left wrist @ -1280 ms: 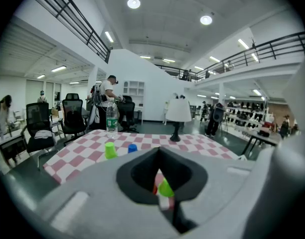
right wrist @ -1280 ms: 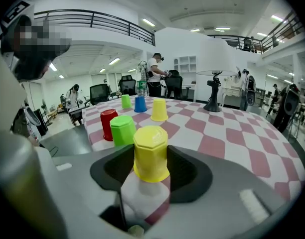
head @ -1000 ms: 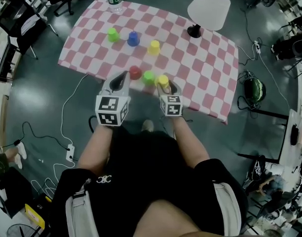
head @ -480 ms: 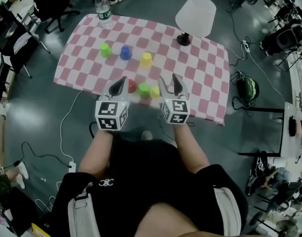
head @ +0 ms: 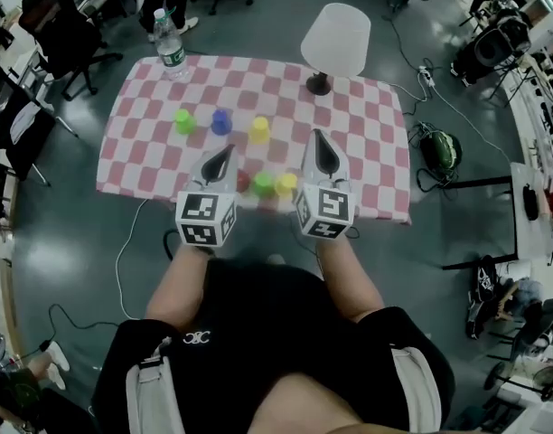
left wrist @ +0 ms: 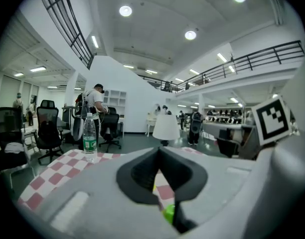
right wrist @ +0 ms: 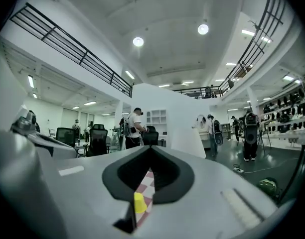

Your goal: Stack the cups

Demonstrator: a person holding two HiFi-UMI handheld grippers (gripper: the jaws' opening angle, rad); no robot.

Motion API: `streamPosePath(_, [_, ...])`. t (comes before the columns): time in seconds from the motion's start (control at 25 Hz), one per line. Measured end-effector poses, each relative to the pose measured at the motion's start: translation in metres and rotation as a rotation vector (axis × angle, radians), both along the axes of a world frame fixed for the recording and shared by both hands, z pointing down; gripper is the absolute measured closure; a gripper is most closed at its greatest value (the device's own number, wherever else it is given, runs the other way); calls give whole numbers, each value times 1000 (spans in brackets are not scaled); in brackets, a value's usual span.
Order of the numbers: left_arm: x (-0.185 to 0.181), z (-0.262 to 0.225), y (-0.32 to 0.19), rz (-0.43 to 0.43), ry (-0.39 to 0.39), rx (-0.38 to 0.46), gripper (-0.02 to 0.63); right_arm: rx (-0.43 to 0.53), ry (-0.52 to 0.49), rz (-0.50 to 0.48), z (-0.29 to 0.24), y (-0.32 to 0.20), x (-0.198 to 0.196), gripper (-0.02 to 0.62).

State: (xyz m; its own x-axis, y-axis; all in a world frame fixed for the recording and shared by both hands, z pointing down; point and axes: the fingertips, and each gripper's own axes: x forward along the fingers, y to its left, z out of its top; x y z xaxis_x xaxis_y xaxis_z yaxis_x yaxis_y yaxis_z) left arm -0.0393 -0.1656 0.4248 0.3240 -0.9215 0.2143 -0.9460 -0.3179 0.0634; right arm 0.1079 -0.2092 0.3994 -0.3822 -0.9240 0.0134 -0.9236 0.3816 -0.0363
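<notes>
Cups (head: pixel 221 121) on table (head: pixel 367 152), nearer ones perhaps touching; lamp (head: pixel 335 42), bottle (head: pixel 169 51) behind.

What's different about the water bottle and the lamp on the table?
The water bottle is clear with a green label; the lamp has a white shade on a dark base. The bottle is slim, the lamp's shade much wider. The bottle stands near the checked tablecloth's far left corner, the lamp further right along the far edge. Both stand upright.
</notes>
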Motion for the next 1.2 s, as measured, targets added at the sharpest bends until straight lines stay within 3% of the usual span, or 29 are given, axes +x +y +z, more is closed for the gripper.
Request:
streamPosePath(0.2, [-11, -8, -10, 60, -1, 10, 607, -14, 13, 31, -2, 5, -19, 598])
streamPosePath(0.52, [-57, -11, -21, 124, 6, 8, 607, -27, -10, 61, -9, 11, -72, 598])
streamPosePath(1.2, [-174, -7, -29, 93, 11, 10, 607, -53, -1, -6, 10, 1, -207, 598])
